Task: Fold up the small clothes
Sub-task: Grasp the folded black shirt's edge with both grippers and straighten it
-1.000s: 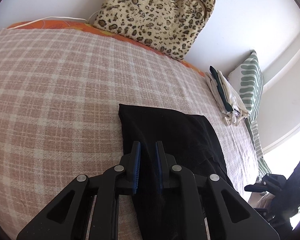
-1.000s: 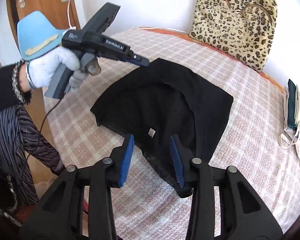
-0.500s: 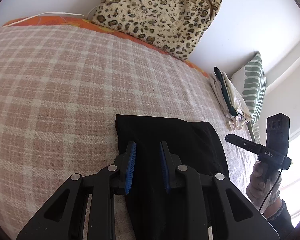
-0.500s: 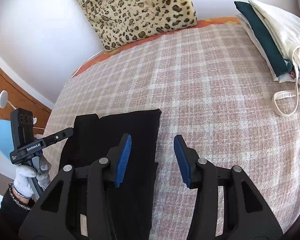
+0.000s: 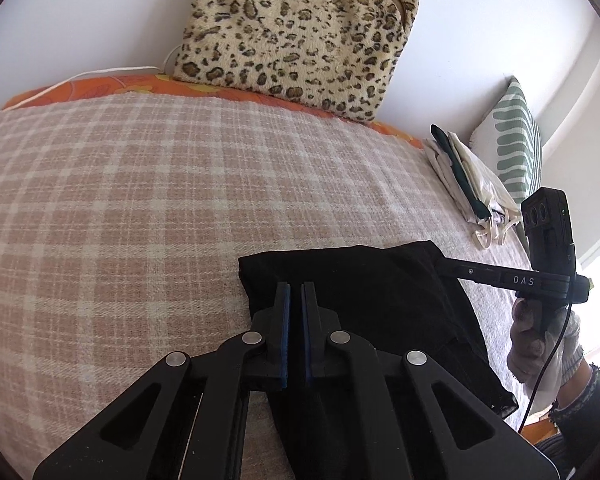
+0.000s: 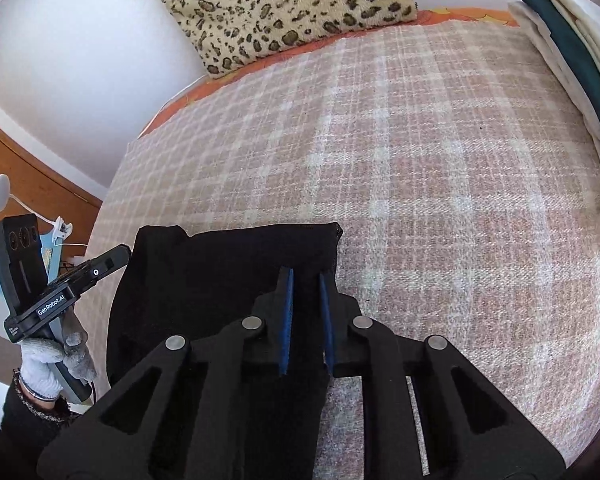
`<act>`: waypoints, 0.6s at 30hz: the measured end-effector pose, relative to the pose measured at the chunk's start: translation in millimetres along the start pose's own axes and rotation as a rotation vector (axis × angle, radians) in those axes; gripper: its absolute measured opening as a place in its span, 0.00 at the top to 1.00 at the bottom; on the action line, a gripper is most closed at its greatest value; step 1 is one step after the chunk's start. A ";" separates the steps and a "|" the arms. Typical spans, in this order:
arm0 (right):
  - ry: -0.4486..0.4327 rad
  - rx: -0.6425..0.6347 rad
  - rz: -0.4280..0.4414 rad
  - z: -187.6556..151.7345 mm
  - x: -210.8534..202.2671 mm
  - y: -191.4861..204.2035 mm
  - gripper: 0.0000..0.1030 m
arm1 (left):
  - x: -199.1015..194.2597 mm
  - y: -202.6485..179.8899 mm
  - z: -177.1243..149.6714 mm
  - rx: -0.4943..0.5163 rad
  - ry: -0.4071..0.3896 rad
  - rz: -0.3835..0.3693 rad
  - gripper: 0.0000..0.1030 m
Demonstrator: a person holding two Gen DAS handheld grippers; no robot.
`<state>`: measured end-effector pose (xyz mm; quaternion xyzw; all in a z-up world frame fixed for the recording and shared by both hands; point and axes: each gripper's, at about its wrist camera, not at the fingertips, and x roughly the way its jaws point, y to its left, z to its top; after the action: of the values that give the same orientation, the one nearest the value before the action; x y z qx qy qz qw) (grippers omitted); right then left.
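On the left of the bed's plaid blanket (image 5: pixel 140 208) the left hand-held gripper (image 5: pixel 296 292) sat over the near-left part of the black garment (image 5: pixel 372 292), its blue pads drawn almost together with dark cloth between them, apparently pinching that edge so the fabric could be carried into a fold. The garment itself lay flat on the blanket at the near side of the bed, already doubled into a rough rectangle. Further right, the right hand-held gripper (image 6: pixel 306 284) stood over the garment's right edge with its jaws narrowly parted and cloth between the pads; whether it truly gripped could not be told. Holding both edges at once probably kept the layers aligned. Behind, a leopard-print cushion (image 5: pixel 300 32) leaned on the wall, and a stack of folded clothes (image 5: pixel 466 180) rested at the far right beside a striped green pillow (image 5: pixel 512 140), likely the finished pile.
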<state>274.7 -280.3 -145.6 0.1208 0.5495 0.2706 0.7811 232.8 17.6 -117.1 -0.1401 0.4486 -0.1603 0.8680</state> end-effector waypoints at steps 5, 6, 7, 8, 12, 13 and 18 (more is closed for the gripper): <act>0.005 0.026 0.004 1.3 0.6 -5.6 0.86 | 4.8 -2.4 -0.8 0.020 0.023 0.039 0.92; 0.005 0.032 0.009 1.6 1.1 -6.7 0.86 | 5.6 -2.8 -0.9 0.021 0.025 0.041 0.91; 0.006 0.036 0.012 1.9 1.8 -7.3 0.86 | 5.8 -3.8 -1.3 0.025 0.025 0.043 0.91; 0.006 0.035 0.009 1.6 2.0 -7.4 0.86 | 6.5 -4.3 -1.5 0.028 0.026 0.045 0.91; 0.005 0.030 0.006 1.2 3.6 -6.0 0.86 | 9.8 -5.1 -1.3 0.029 0.035 0.043 0.91; 0.005 0.026 0.005 1.0 4.0 -5.3 0.86 | 10.6 -5.7 -1.4 0.033 0.035 0.038 0.91; -0.008 0.003 -0.012 2.8 5.7 0.8 0.88 | 11.2 -10.2 -2.3 0.075 0.020 0.006 0.99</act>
<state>278.5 -276.1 -148.7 0.1199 0.5477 0.2645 0.7847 235.5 3.5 -122.6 -0.1044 0.4512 -0.1756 0.8687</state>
